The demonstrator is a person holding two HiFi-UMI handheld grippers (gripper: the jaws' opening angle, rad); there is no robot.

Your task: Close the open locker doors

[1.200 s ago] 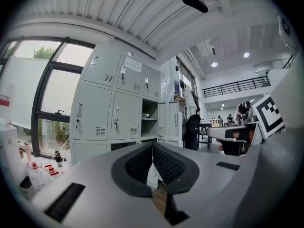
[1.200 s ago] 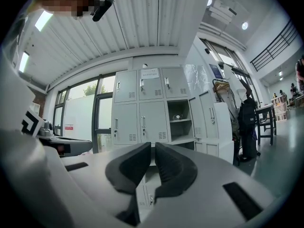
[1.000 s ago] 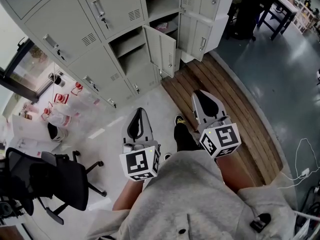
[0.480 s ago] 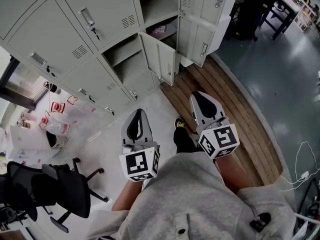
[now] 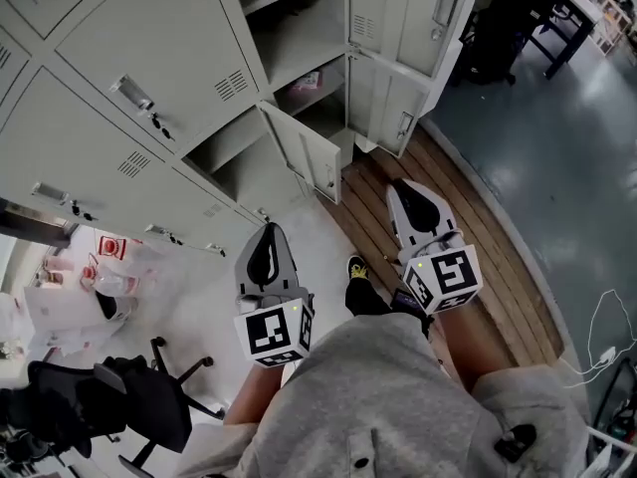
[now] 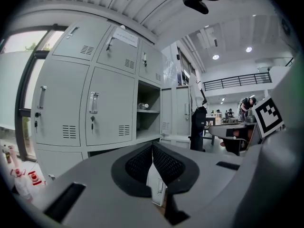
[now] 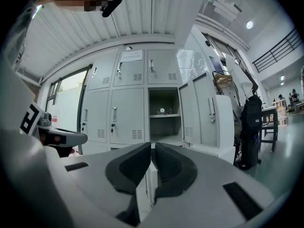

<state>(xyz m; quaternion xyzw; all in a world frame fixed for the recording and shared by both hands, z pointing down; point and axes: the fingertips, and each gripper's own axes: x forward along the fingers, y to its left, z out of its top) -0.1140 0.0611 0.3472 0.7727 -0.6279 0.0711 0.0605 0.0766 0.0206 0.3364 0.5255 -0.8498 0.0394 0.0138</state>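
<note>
Open doors: we are finding the lower door [image 5: 311,157] and two upper doors [image 5: 435,16] [image 5: 396,108] standing out from the locker bank [image 5: 149,48].
Material: we are noting flat grey painted sheet metal with louvred vents and bright pull handles.
Orientation: each panel is standing upright with its long axis vertical, and the lower door's free edge is pointing out towards us.
Left gripper [image 5: 267,242]: its jaws are meeting at the tips, gripping nothing, well short of the doors.
Right gripper [image 5: 408,195]: its jaws are nearly closed, leaving only a slit, and it is empty.
Floor: we are standing beside wooden planks [image 5: 468,237].
</note>
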